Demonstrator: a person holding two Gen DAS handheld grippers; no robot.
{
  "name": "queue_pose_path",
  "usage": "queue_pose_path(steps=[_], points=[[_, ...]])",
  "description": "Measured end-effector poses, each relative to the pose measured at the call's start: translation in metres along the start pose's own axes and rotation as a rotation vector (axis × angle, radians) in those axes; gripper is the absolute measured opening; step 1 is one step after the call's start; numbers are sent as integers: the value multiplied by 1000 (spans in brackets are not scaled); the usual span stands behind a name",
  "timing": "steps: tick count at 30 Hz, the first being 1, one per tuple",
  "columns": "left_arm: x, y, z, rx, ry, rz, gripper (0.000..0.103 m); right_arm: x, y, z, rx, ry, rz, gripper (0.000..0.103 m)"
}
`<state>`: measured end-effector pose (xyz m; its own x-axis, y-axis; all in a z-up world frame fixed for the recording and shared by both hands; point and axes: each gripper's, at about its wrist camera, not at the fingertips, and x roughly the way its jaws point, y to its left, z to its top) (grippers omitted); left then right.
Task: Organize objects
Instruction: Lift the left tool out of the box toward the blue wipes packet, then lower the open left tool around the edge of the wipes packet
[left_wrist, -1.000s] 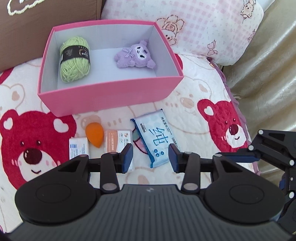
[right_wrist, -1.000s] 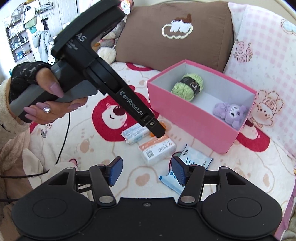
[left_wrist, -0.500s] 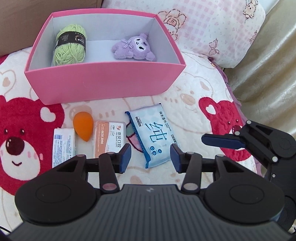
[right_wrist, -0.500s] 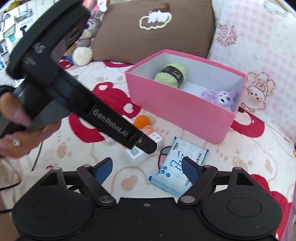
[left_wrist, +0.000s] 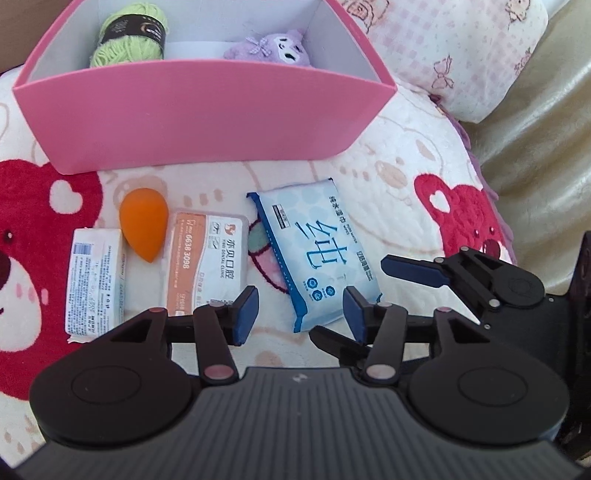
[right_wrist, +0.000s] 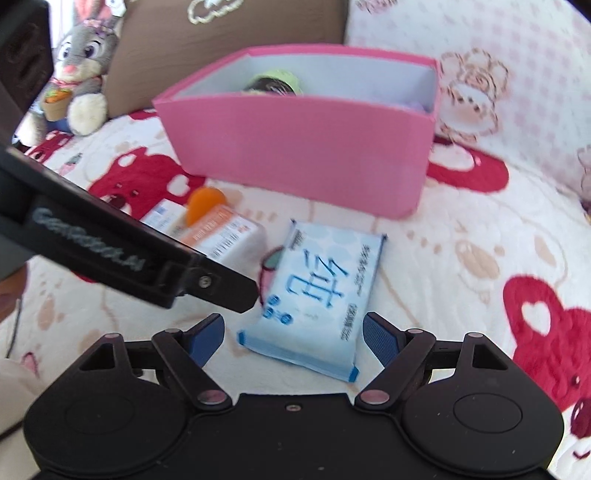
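A pink box (left_wrist: 207, 110) (right_wrist: 303, 147) holds a green yarn ball (left_wrist: 129, 33) and a purple plush (left_wrist: 273, 48). In front of it on the bear blanket lie a blue wipes pack (left_wrist: 314, 251) (right_wrist: 314, 295), an orange-white dental box (left_wrist: 205, 258) (right_wrist: 221, 236), an orange sponge (left_wrist: 144, 225) (right_wrist: 203, 206) and a white packet (left_wrist: 94, 280). My left gripper (left_wrist: 299, 314) is open, low, just short of the wipes pack's near end. My right gripper (right_wrist: 293, 336) is wide open, its fingertips either side of the pack's near end.
A pink checked pillow (left_wrist: 461, 55) and a brown pillow (right_wrist: 229, 37) stand behind the box. A grey rabbit plush (right_wrist: 81, 70) sits at the back left. The blanket's edge (left_wrist: 491, 206) runs along the right side.
Both grippers have moved forward and down toward the wipes pack. The right gripper has opened wider and now straddles the pack's near end.
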<state>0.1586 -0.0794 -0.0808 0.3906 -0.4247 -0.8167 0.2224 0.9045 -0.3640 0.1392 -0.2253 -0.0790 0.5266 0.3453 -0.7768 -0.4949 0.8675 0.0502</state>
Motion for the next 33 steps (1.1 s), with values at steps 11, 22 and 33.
queue_pose_path(steps=[11,22,33], points=[[42,-12,3,36,77,47,59,18,-5,-14,58,24,6,85],[54,-18,0,-19,110,28,56,5,-9,-26,69,18,15,85],[74,-38,11,-36,167,-161,40,-3,-38,-34,147,-11,-87,88]])
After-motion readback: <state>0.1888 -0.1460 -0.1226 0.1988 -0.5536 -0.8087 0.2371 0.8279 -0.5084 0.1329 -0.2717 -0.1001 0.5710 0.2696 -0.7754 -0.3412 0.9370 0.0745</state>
